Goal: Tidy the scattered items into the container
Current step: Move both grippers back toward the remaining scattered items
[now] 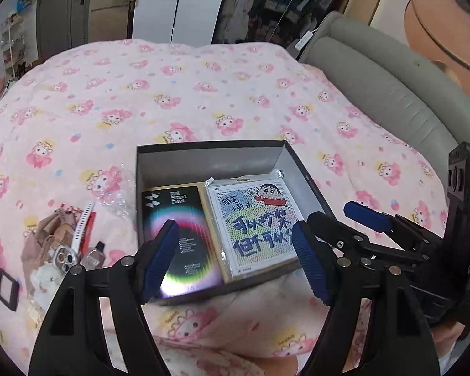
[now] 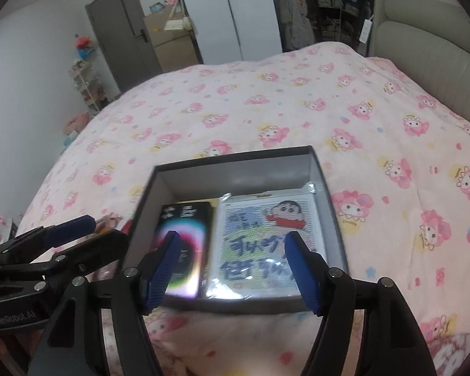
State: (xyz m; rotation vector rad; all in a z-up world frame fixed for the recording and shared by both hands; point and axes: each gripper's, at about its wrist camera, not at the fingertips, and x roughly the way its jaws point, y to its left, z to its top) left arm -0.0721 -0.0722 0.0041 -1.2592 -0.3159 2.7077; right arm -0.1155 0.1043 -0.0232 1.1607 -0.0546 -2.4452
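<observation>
An open dark box (image 1: 210, 148) (image 2: 235, 156) sits on the pink cartoon blanket. Inside it lie a black "Smart Devil" package (image 1: 178, 216) (image 2: 185, 219) and a cartoon bead-art pack (image 1: 253, 216) (image 2: 260, 216), side by side. My left gripper (image 1: 233, 228) hovers open above the box's near edge with nothing between its blue pads. My right gripper (image 2: 232, 236) is open and empty too, over the same edge. Each gripper shows in the other's view: the right (image 1: 344, 219), the left (image 2: 92, 233). A scattered pile lies left of the box: a phone case (image 1: 64, 258), a beige pouch (image 1: 44, 232), a small bottle (image 1: 94, 255).
A white striped strip (image 1: 83, 225), crinkled clear plastic (image 1: 116, 194) and a black square frame (image 1: 5, 288) lie by the pile. The grey padded headboard (image 1: 376, 87) borders the bed on the right. A person's arm (image 1: 438, 31) shows at upper right. A wardrobe and door (image 2: 125, 31) stand beyond the bed.
</observation>
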